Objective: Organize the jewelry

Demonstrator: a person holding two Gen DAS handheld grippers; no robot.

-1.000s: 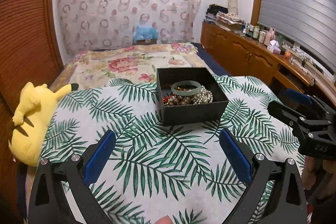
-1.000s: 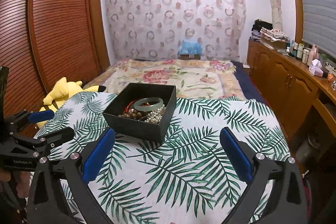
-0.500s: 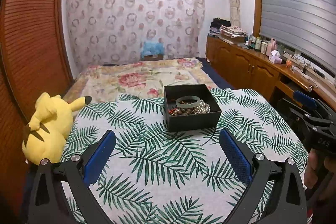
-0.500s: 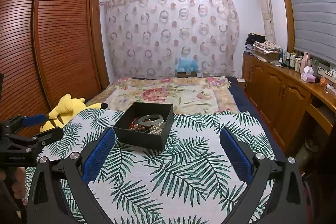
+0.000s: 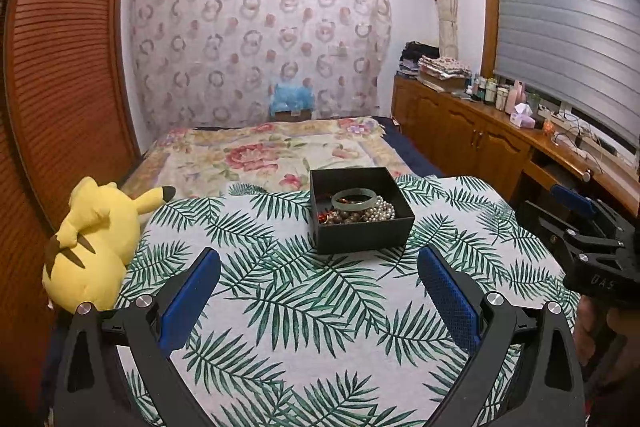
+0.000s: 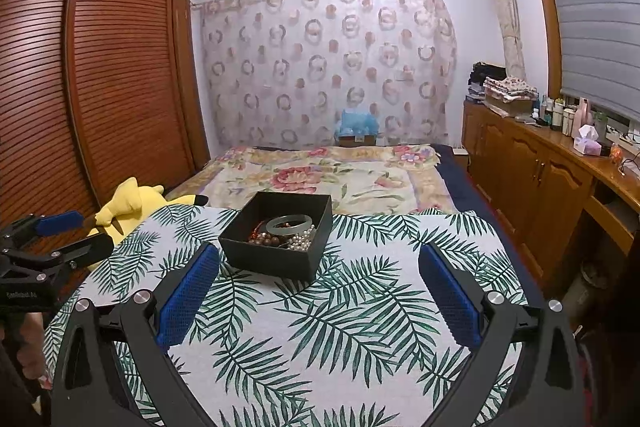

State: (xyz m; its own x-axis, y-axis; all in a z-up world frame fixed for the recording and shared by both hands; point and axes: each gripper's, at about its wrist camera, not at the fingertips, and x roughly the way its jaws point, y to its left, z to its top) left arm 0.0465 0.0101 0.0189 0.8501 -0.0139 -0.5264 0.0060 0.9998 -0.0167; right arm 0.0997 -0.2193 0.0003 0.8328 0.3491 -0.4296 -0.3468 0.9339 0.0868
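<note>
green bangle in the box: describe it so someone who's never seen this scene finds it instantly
Start at the palm-leaf cloth covering the surface at the foot of the bed; one open black box sits on it. Inside, lying on top of the heap, is the green bangle: a single smooth, pale, rigid ring. Everything around it is beaded, with white pearls on one side and brown beads below it.

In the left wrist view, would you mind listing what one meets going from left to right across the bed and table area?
Yellow plush toy → left gripper → black jewelry box → right gripper at the far right edge.
</note>
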